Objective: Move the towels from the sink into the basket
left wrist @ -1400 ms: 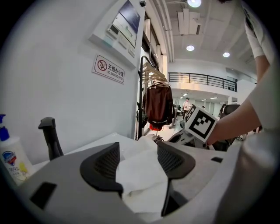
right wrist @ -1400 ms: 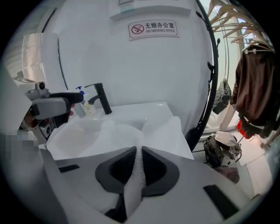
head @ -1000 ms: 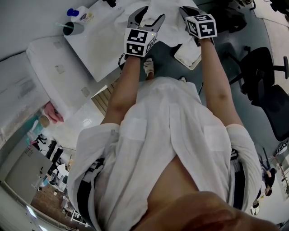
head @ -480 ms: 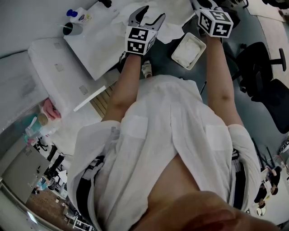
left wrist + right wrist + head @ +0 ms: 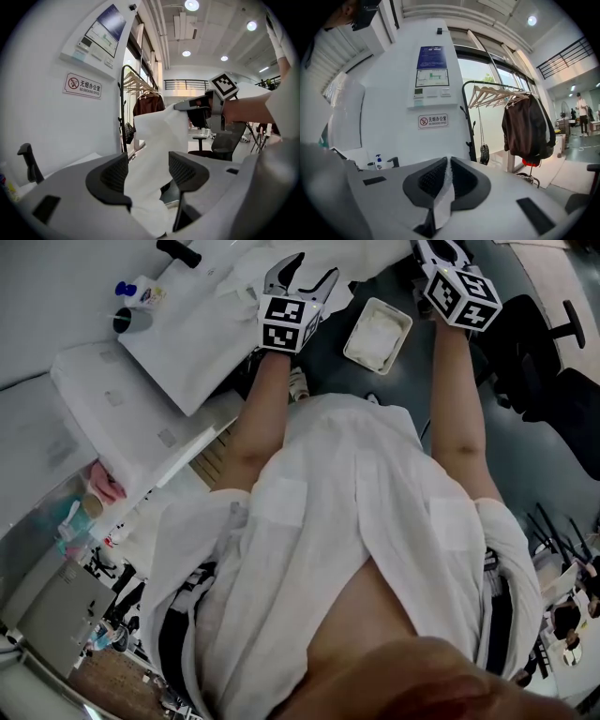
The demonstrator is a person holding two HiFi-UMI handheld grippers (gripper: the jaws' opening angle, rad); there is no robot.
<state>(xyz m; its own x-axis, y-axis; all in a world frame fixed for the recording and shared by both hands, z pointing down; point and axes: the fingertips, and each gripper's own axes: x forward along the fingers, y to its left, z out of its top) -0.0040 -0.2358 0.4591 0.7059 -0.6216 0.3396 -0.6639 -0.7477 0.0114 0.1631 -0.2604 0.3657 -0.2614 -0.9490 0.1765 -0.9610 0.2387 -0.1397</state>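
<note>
Jaws: right gripper (image 5: 447,160) pinches towel (image 5: 442,205), left gripper (image 5: 147,158) gapes round it (lower end hidden).

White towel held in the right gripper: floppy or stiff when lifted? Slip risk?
Probably floppy: the towel drapes in folds from the right gripper down through the left gripper's open jaws. Likely light: one pinched edge carries it. Slip seems unlikely: the right jaws are shut flat on the cloth.
</note>
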